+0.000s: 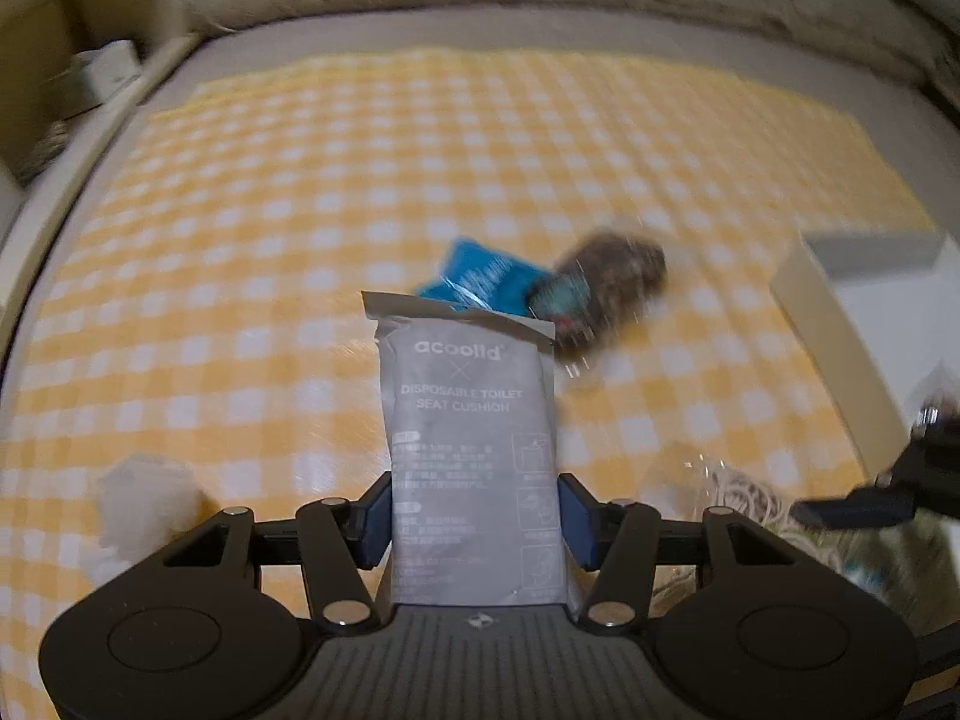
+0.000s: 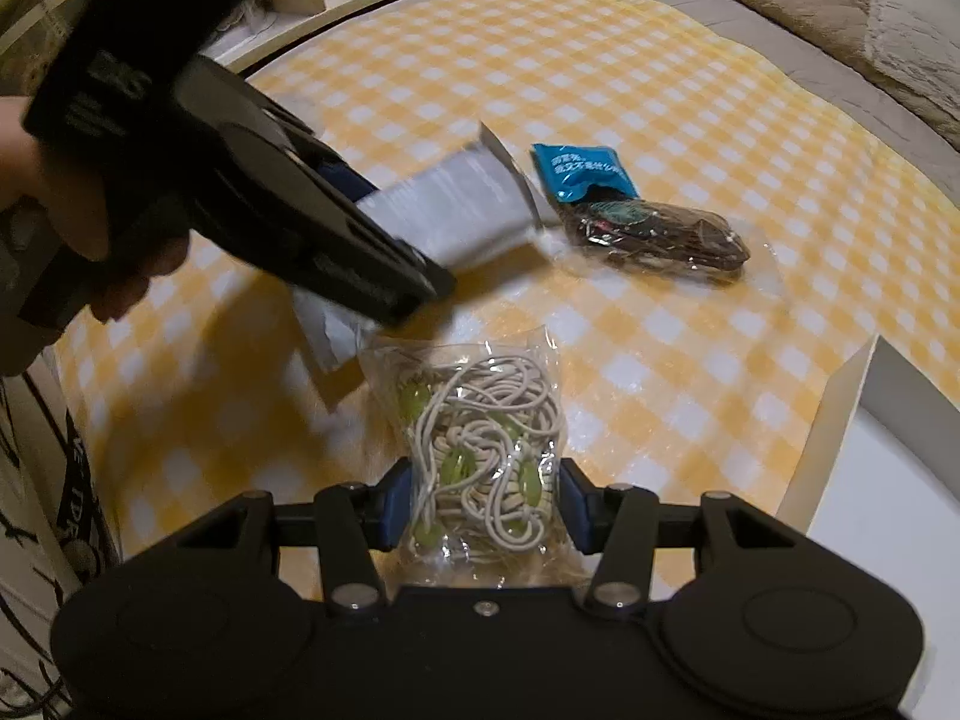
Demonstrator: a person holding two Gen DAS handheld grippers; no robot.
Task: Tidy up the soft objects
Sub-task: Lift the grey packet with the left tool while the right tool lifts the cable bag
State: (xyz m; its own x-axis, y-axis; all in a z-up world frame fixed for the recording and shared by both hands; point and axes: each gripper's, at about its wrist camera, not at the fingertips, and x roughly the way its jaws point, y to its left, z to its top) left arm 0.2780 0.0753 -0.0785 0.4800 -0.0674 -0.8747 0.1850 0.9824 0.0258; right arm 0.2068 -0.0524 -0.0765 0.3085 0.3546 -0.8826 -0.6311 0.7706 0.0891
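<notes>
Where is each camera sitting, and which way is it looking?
Left wrist: on the left gripper, looking down its fingers at the grey packet it grips.
Right wrist: on the right gripper, facing the clear cord bag it grips; a hand shows.
Shared: the checked cloth, blue packet, dark bag, grey packet.

Grey sachets (image 1: 471, 468): I count one
Blue packets (image 2: 579, 171): one
Cord bags (image 2: 480, 450): one
Dark bags (image 2: 660, 234): one
</notes>
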